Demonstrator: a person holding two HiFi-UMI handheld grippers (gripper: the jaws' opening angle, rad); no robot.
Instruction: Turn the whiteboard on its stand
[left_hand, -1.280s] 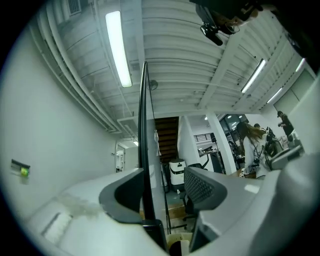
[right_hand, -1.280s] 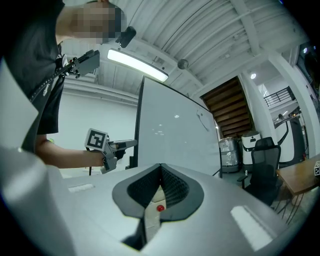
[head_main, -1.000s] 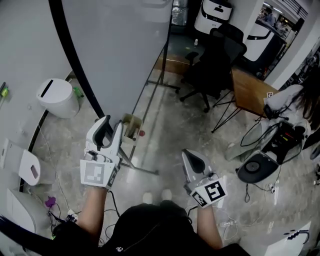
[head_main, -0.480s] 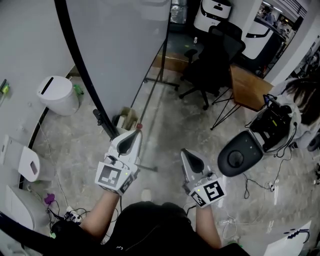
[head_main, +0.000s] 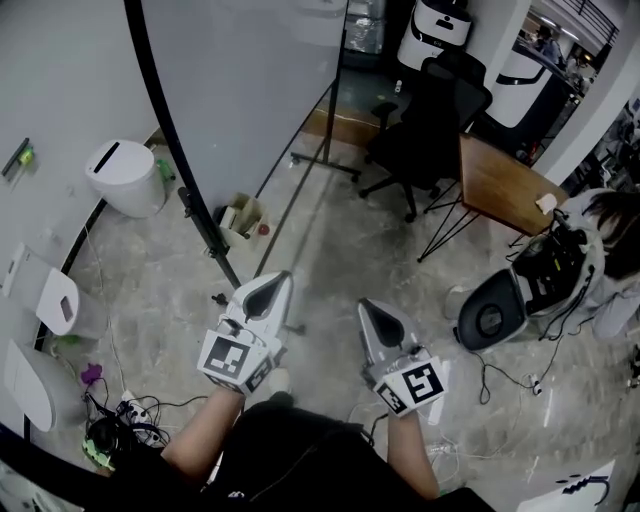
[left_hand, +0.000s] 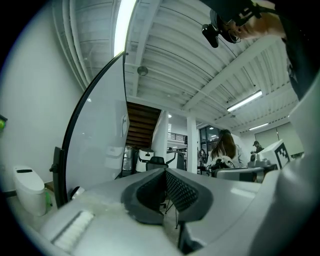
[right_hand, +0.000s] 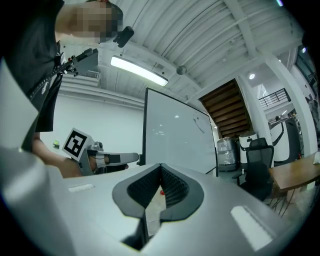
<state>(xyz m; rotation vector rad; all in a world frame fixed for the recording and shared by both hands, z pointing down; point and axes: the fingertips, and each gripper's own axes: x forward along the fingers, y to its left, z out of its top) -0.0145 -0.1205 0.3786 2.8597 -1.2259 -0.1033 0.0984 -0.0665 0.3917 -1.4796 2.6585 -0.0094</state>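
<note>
The whiteboard (head_main: 240, 90) stands on its black-framed stand at the upper left of the head view, its dark edge running down to the floor foot (head_main: 225, 265). My left gripper (head_main: 279, 281) hovers over the floor below that foot, shut and holding nothing, apart from the frame. My right gripper (head_main: 371, 309) hangs beside it to the right, also shut and empty. In the left gripper view the whiteboard (left_hand: 100, 145) rises at the left beyond the closed jaws. The right gripper view shows the whiteboard (right_hand: 175, 135) ahead and the left gripper (right_hand: 115, 158) off to the left.
A black office chair (head_main: 425, 120) and a wooden table (head_main: 500, 180) stand right of the board. A white bin (head_main: 125, 175) sits by the left wall, and a small box (head_main: 238, 215) lies at the stand's base. Cables (head_main: 120, 420) lie at lower left. A person (head_main: 605, 225) with equipment is at far right.
My left gripper, open at the board's lower frame a second ago, has shut and drawn back toward me, away from the frame. The right gripper has hardly moved.
</note>
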